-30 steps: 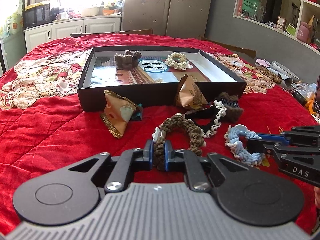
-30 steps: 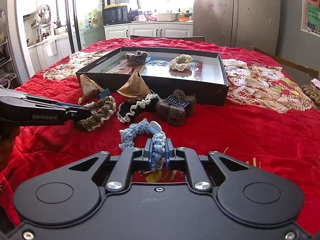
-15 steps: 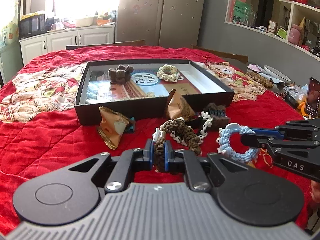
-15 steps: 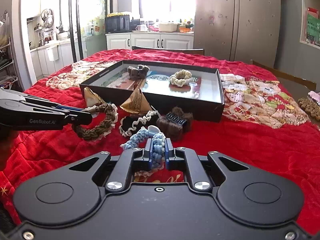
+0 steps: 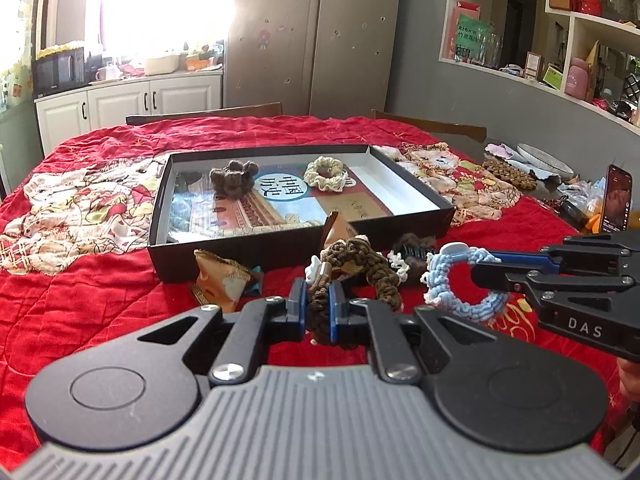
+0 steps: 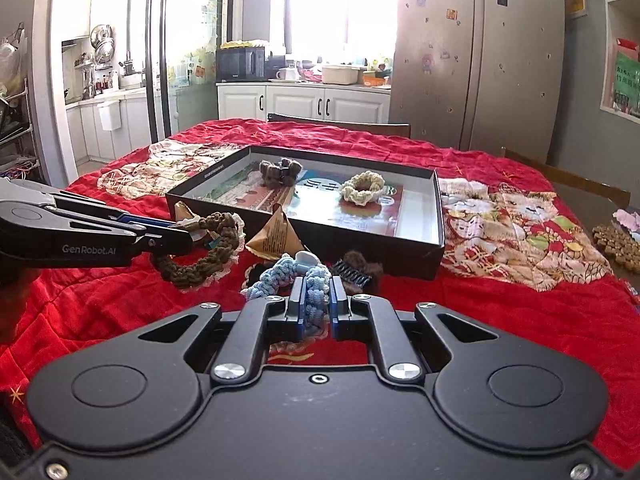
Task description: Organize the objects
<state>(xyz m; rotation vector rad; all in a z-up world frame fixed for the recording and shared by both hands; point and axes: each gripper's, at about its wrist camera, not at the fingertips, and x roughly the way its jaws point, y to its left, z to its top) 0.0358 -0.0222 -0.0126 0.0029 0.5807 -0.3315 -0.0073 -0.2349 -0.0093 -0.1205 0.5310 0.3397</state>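
Lifted clear of the red quilt (image 5: 100, 300) since a second ago, soft, light brown scrunchie (image 5: 352, 268) and blue scrunchie (image 6: 296, 276) hang pinched by their braids in left gripper (image 5: 318, 308) and right gripper (image 6: 316, 304), near the black tray (image 5: 424, 196).

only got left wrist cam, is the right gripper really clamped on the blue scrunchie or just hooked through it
Observer: Clamped. The right wrist view shows the right gripper shut on the blue scrunchie, braid pinched between its fingers.
Operator: whats hidden behind my brown scrunchie
Observer: A brown pyramid-shaped packet, standing in front of the box's near wall.
Operator: and how does mine hang
Observer: As an open loop from the left gripper's tip.
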